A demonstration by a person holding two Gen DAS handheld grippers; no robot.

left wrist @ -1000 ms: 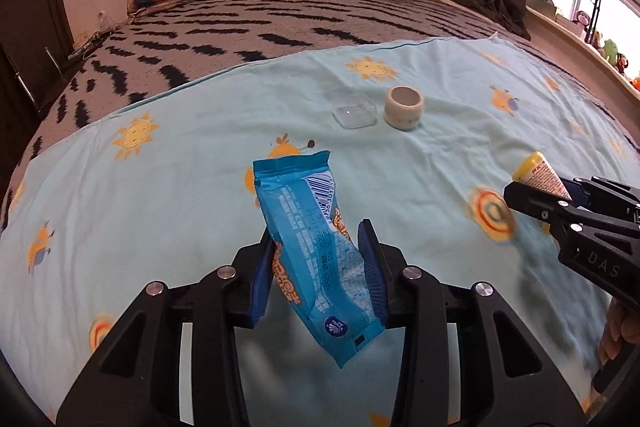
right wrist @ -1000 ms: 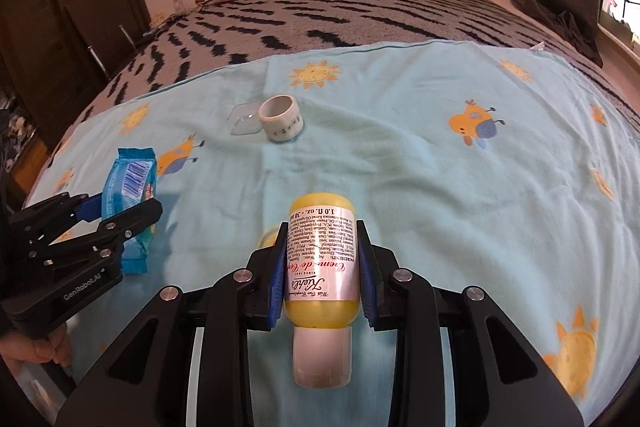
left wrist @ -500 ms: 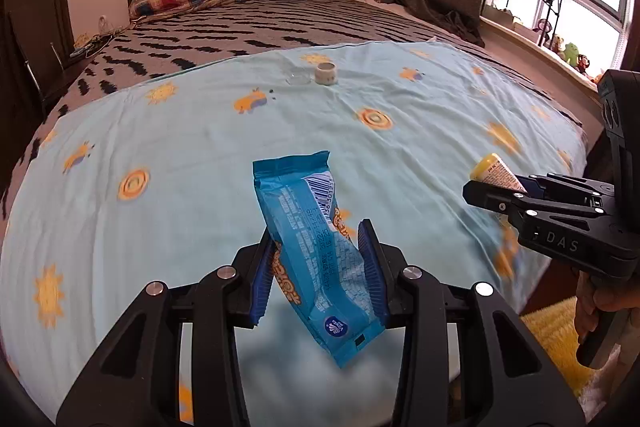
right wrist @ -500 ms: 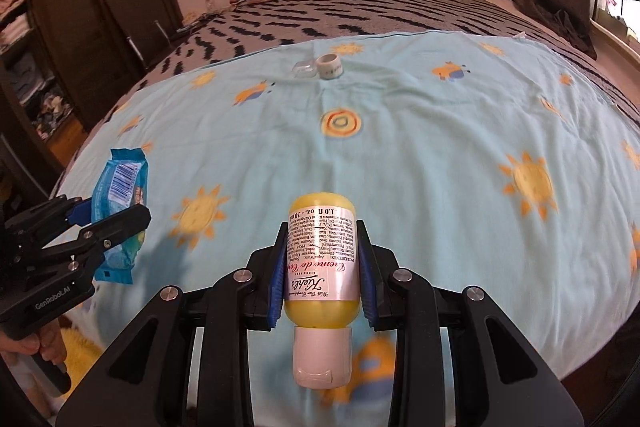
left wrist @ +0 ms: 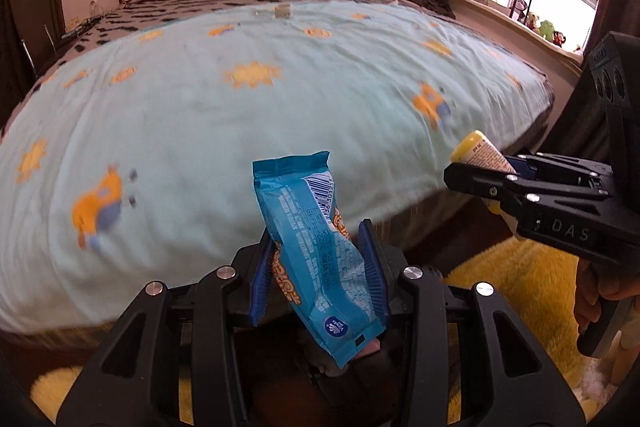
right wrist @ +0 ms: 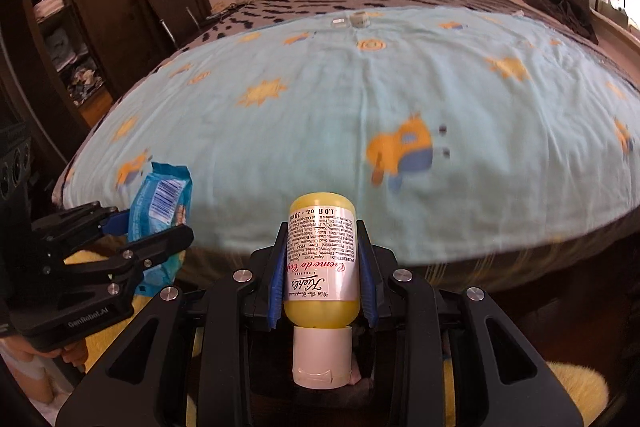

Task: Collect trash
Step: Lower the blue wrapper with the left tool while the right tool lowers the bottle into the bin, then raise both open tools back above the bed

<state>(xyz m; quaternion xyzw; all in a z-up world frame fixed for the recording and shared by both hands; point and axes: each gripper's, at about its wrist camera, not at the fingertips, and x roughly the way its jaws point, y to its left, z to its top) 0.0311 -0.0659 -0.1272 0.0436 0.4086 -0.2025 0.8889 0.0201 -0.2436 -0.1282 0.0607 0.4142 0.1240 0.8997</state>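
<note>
Now the blue wrapper [left wrist: 316, 251] sits tilted between the closed fingers of the left gripper [left wrist: 318, 267], and the yellow bottle [right wrist: 322, 263], cap toward the camera, is clamped in the right gripper [right wrist: 322, 275], both held off the bed's [left wrist: 240, 107] near edge above a yellow rug [left wrist: 516, 291].

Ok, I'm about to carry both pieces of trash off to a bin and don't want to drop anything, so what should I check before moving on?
1. Left gripper shut on the blue wrapper: ok, pinched mid-length.
2. Right gripper shut on the yellow bottle: ok, pads on both sides of the label.
3. Bottle cap on: ok, white cap in place.
4. Trash left on the blanket: not ok, a tape roll and a clear lid remain far up.
5. Bin location: cannot tell, none in view.
6. Grippers apart from each other: ok.
</note>
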